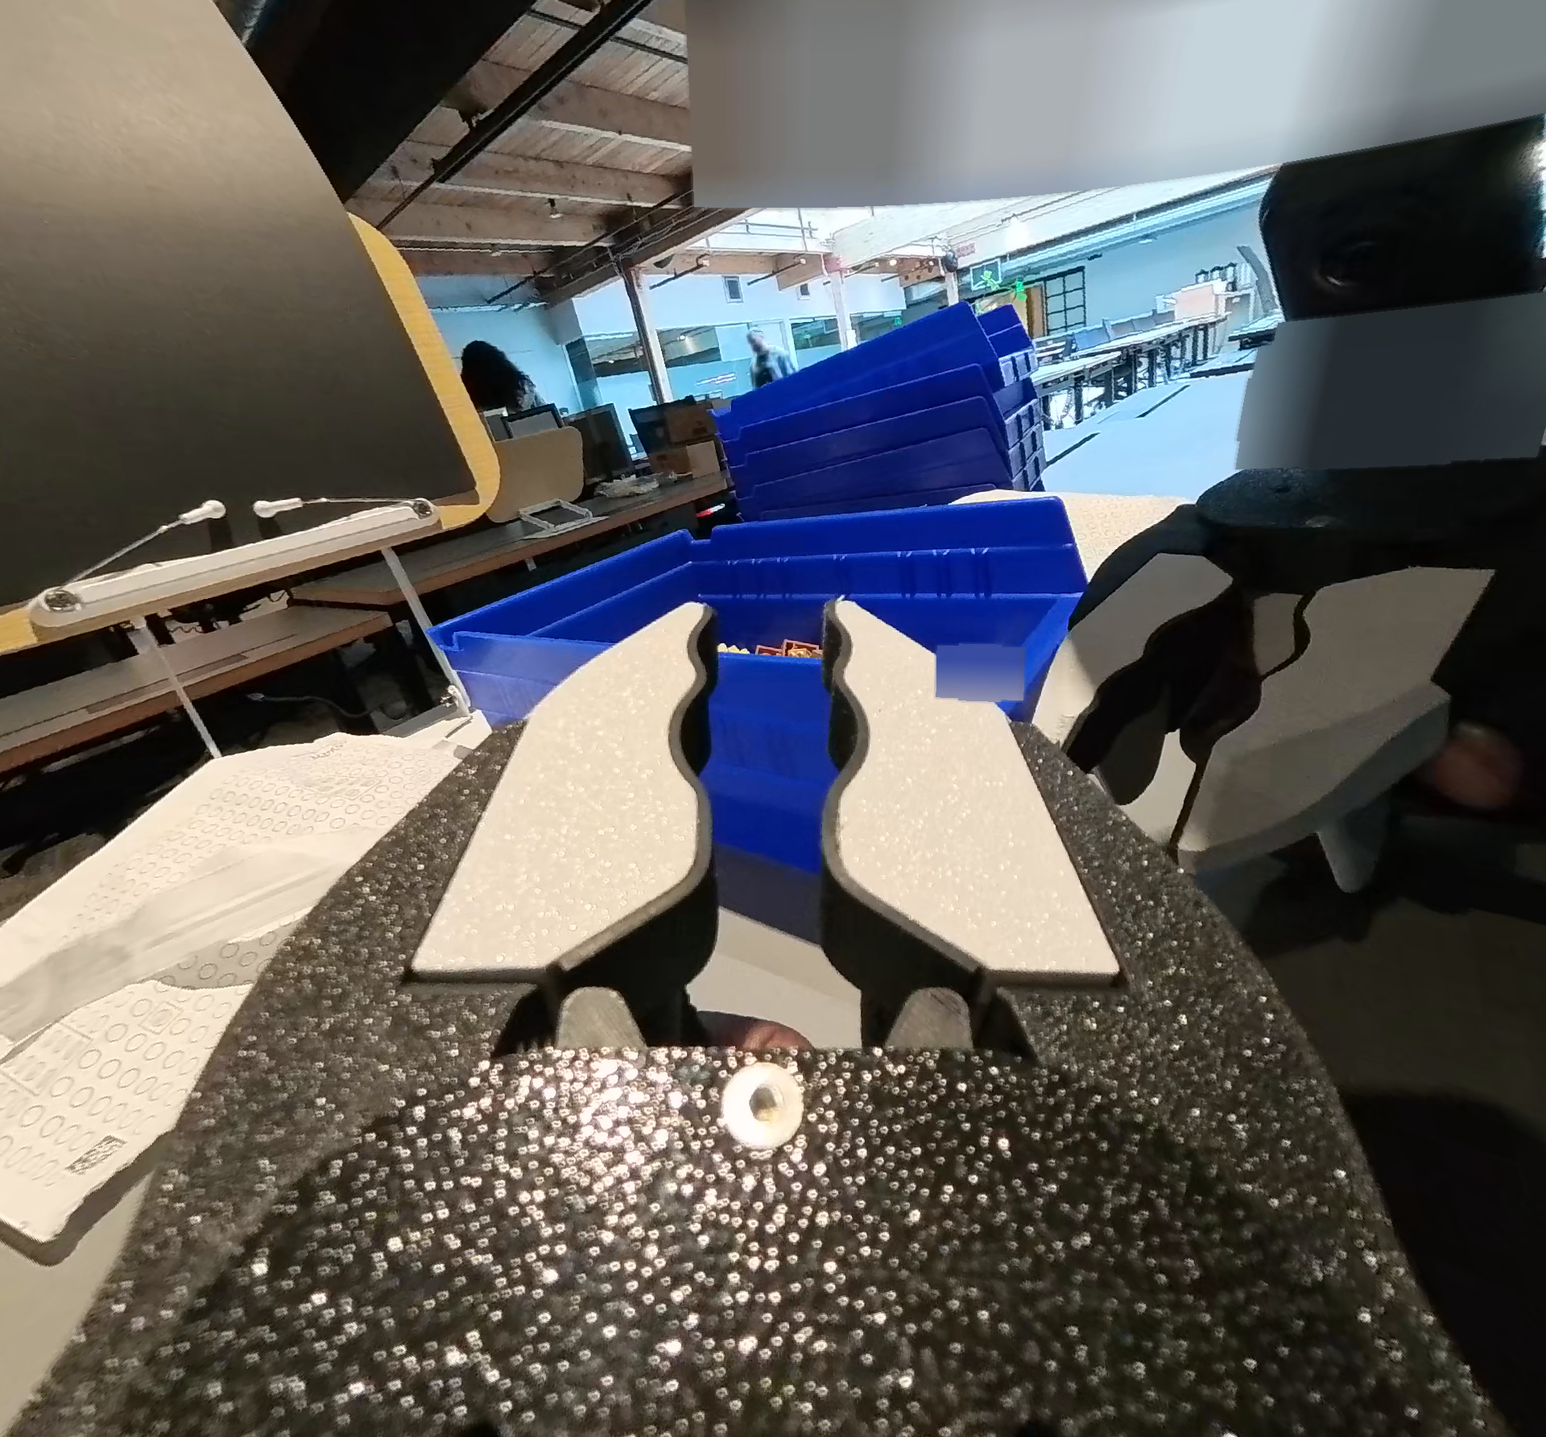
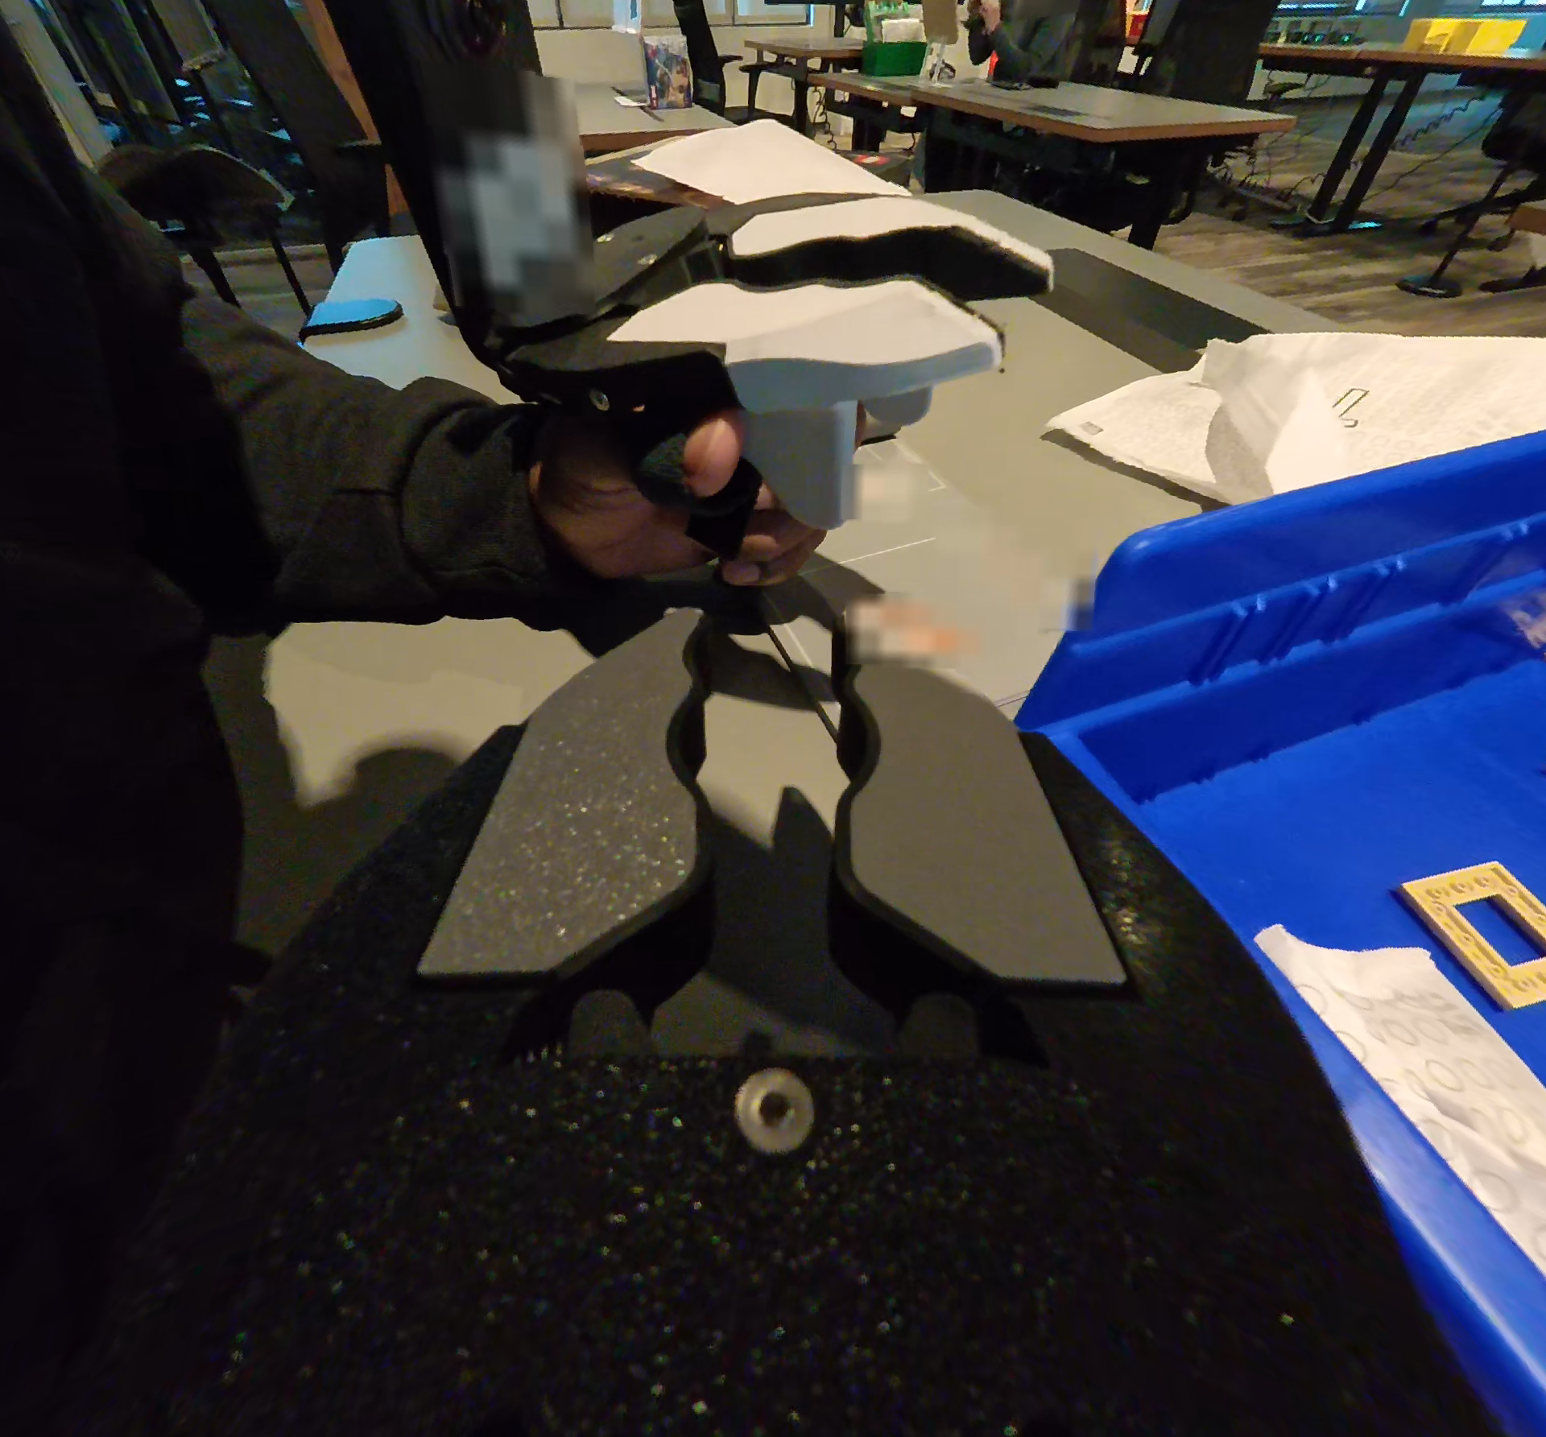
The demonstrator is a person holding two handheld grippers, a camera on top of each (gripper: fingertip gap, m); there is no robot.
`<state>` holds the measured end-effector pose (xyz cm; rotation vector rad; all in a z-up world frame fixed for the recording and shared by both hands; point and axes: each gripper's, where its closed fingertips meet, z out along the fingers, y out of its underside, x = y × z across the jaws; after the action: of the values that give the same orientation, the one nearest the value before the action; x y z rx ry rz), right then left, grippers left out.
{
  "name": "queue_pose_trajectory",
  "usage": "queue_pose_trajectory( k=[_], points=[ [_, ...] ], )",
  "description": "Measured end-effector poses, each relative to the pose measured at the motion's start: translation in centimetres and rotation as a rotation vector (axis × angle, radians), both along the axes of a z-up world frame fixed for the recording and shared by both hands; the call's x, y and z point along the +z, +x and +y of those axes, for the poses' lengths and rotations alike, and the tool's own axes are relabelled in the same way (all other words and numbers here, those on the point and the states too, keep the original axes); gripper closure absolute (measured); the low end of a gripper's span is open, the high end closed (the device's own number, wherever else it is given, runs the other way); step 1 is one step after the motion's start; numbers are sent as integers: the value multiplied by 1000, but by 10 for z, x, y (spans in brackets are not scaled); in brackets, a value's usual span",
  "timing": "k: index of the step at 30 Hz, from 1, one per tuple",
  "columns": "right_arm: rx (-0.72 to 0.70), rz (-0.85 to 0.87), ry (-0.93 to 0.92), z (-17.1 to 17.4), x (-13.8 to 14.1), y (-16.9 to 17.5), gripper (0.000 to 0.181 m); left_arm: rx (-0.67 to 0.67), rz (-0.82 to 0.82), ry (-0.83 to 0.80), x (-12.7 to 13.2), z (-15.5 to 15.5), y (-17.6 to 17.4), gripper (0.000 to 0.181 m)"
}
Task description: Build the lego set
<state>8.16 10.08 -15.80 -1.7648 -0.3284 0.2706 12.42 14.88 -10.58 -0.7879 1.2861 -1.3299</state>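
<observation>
My left gripper (image 1: 770, 627) is open and empty, held above the grey table and pointing at a blue divided bin (image 1: 836, 585). Small yellow and red lego pieces (image 1: 774, 648) show in the bin between my fingertips. My right gripper (image 2: 770, 644) is open and empty, over the grey table (image 2: 962, 493) beside the same blue bin (image 2: 1305, 728). A tan lego frame plate (image 2: 1485, 937) lies on the bin floor at the right, next to a white plastic bag (image 2: 1439, 1096). The left gripper (image 2: 1029, 301) also shows in the right wrist view, held in a hand. The right gripper (image 1: 1188, 669) also shows at the right of the left wrist view.
A white printed sheet (image 1: 151, 895) lies on the table at the left. More white paper (image 2: 1338, 401) lies beyond the bin. A stack of blue bins (image 1: 887, 418) stands behind. A dark panel (image 1: 167, 268) rises at the left. Desks, chairs and people are farther off.
</observation>
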Motion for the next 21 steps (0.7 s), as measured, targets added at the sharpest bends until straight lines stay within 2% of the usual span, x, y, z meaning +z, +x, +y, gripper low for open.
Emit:
queue_pose_trajectory(
  k=[21],
  points=[
    [13,30,-2,0,1,-2,155,2,-2,10,-1,-1,0,159]
  ],
)
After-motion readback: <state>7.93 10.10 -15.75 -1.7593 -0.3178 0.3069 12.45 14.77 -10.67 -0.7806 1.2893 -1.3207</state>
